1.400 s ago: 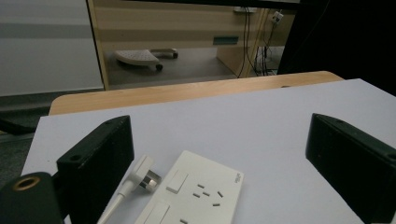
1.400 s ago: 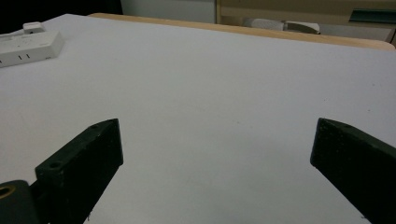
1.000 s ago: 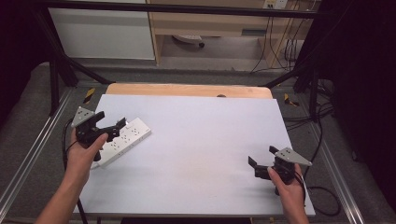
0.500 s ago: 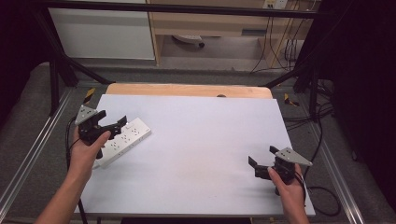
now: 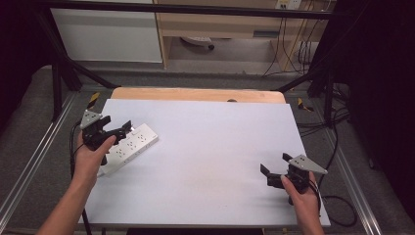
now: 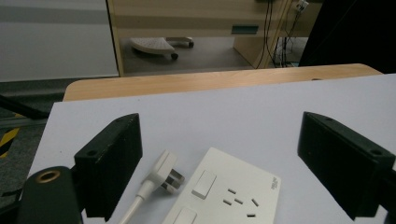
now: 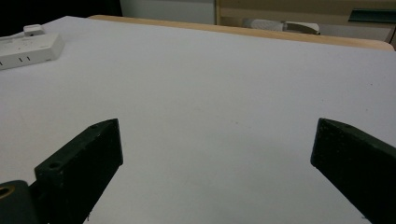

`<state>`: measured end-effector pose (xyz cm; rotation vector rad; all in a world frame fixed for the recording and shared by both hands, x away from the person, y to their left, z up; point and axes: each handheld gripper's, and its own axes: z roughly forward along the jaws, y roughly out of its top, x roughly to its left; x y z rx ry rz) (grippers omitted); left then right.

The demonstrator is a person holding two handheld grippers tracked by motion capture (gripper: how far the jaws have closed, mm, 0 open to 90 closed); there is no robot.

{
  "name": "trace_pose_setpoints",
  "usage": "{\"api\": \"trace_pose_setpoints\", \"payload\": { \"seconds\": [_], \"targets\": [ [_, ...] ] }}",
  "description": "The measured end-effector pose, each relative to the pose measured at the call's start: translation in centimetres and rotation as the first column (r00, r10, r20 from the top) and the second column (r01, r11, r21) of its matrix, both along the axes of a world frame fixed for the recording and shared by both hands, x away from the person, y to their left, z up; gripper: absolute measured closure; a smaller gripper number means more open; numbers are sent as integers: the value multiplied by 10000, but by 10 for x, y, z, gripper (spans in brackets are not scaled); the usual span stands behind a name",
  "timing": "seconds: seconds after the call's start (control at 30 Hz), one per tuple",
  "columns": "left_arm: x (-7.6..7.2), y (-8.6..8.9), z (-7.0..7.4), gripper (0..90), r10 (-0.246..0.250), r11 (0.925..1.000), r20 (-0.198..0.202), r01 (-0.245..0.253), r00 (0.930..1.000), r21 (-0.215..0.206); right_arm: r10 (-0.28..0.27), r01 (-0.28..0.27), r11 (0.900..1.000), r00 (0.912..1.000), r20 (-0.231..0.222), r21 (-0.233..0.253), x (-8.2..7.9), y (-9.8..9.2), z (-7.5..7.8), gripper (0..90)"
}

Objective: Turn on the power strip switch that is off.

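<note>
A white power strip (image 5: 131, 147) lies slanted on the white table top (image 5: 210, 147) at the left. In the left gripper view its near end, with a rocker switch and sockets (image 6: 224, 198), lies between and just beyond the wide-apart jaws. A white plug (image 6: 164, 171) on a white cord rests beside it. My left gripper (image 5: 116, 128) hovers open over the strip's left end, holding nothing. My right gripper (image 5: 274, 165) stands open and empty near the front right of the table. The strip (image 7: 28, 46) shows far off in the right gripper view.
A wooden table edge (image 5: 195, 94) runs along the back of the white top. Beyond it are a cabinet (image 5: 107, 34), a desk with hanging cables (image 5: 293, 49) and a chair base (image 5: 198, 41). Metal frame rails (image 5: 29, 161) flank the table.
The left gripper has crept slightly forward over the power strip. The right hand and gripper have stayed put.
</note>
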<state>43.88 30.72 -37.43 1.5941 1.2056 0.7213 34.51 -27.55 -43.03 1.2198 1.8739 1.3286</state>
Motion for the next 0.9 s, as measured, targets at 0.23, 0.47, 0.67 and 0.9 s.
{"api": "trace_pose_setpoints", "payload": {
  "seconds": [0.23, 0.47, 0.67, 0.9],
  "targets": [
    [4, 1, -5, 163, 46, 9999, -253, -43, 9997, 118, -17, 17, 10000, 10000, 5, 12, 0, -1, 0, 28],
    [9, 1, -10, 172, 54, 9997, -485, -42, 9988, 260, -10, 9, 10000, 10000, -47, -34, 0, 0, -1, 29],
    [12, 2, -13, 181, 115, 9992, -689, -89, 9976, 388, -3, 3, 10000, 10000, -54, -27, 0, -1, -1, 30],
    [15, 2, -16, 184, 129, 9989, -781, -93, 9969, 454, 9, -9, 10000, 10000, -54, -22, 1, -1, -1, 30]
  ]
}}
